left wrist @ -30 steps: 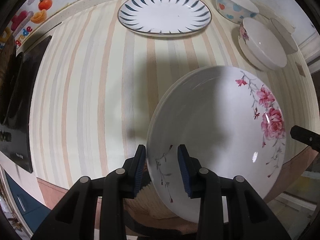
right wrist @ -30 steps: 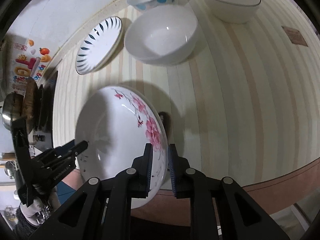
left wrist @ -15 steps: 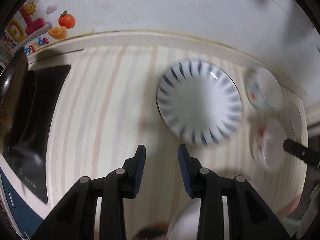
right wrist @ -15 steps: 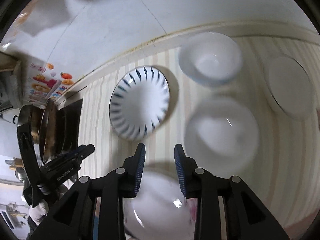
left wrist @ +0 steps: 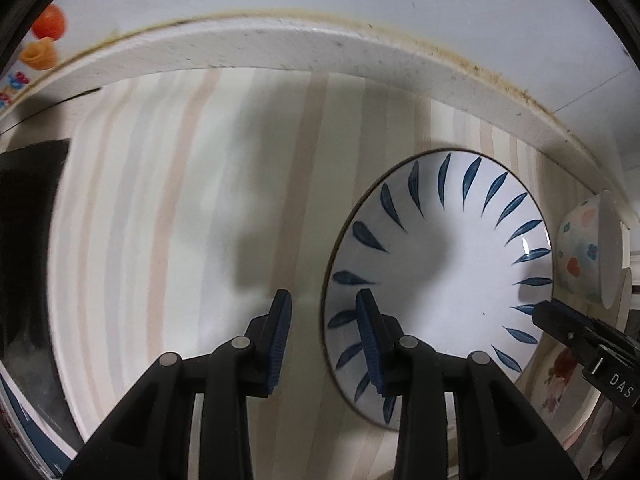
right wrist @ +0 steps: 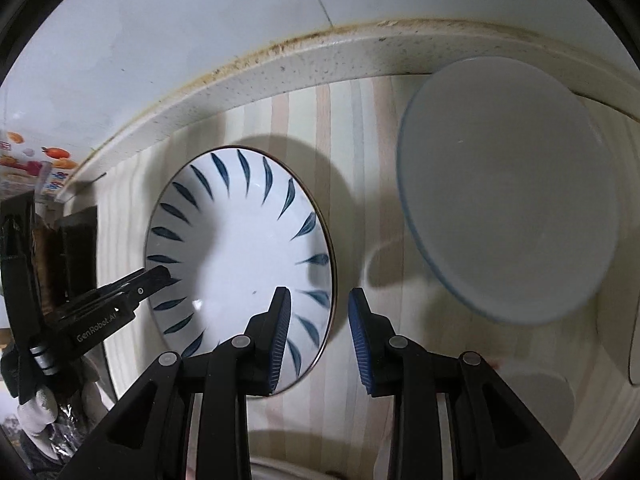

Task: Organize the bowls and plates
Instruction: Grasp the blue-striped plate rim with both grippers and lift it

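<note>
Left gripper (left wrist: 322, 340) is sitting with its jaws parted and nothing between them, blue ribbed pads (left wrist: 280, 336) straddling the left rim of the blue-leaf plate (left wrist: 436, 280), one pad over the striped counter (left wrist: 180, 220) and one over the plate; whether they are touching the rim cannot be told. Right gripper (right wrist: 318, 340) is likewise spread apart and gripping nothing, its pads (right wrist: 280, 332) bracketing the plate's right rim (right wrist: 240, 260). The plate is lying flat on the counter near the backsplash ledge (left wrist: 280, 48), white and glossy, shallow, thin dark edge line, a ring of dark blue leaf strokes pointing inward, plain centre with gripper shadows falling across it. In the right wrist view a pale bowl with a blue rim (right wrist: 508, 192) is sitting just right of the plate, blurred. In the left wrist view a dotted bowl (left wrist: 580, 256) is showing beyond the plate's far edge, and a floral plate (left wrist: 560, 392) is peeking out at lower right. A black stovetop (left wrist: 28, 240) is sitting at the left edge.
</note>
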Demonstrator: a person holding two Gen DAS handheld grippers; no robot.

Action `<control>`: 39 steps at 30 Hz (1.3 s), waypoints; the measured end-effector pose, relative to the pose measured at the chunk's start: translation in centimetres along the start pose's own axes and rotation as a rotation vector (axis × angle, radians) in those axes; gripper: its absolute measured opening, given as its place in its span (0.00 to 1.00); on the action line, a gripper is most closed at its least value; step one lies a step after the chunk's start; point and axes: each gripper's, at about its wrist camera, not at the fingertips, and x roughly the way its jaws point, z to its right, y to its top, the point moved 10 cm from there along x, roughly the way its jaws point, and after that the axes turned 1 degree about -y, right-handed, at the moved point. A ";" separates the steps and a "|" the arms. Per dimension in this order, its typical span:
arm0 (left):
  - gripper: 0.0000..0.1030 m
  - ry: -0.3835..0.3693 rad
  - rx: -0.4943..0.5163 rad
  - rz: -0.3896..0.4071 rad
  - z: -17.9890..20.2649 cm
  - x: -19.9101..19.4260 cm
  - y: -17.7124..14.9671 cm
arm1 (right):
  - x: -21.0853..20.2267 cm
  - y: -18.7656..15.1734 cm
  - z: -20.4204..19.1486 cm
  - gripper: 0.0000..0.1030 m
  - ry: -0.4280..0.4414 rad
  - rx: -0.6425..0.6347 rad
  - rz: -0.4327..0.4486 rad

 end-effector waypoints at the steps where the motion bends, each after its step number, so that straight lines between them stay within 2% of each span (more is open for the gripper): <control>1: 0.30 -0.005 0.008 0.005 0.2 0.1 0.2 | 0.4 0.1 0.1 0.26 -0.004 0.004 -0.005; 2: 0.29 0.002 0.018 0.011 0.3 0.1 0.4 | 0.9 0.1 0.1 0.19 -0.002 0.010 -0.017; 3: 0.23 0.003 0.028 0.015 0.5 0.0 0.6 | 1.4 0.1 0.1 0.14 0.001 0.014 -0.029; 4: 0.20 0.006 0.032 0.017 0.6 0.0 0.7 | 1.8 0.2 0.1 0.13 0.000 0.018 -0.032; 12: 0.18 0.039 0.050 0.031 0.9 -0.1 1.1 | 2.1 0.4 -0.1 0.13 0.007 0.011 -0.008; 20: 0.18 0.040 0.055 0.063 2.4 -1.5 1.2 | 1.1 0.6 -1.0 0.13 0.002 -0.014 0.024; 30: 0.18 0.011 0.072 0.117 2.0 -5.8 0.4 | -3.5 -0.1 -1.7 0.12 0.020 -0.039 0.087; 39: 0.18 -0.013 0.106 0.169 3.8 -11.1 -3.1 | -9.8 -4.6 -2.6 0.12 0.054 -0.062 0.161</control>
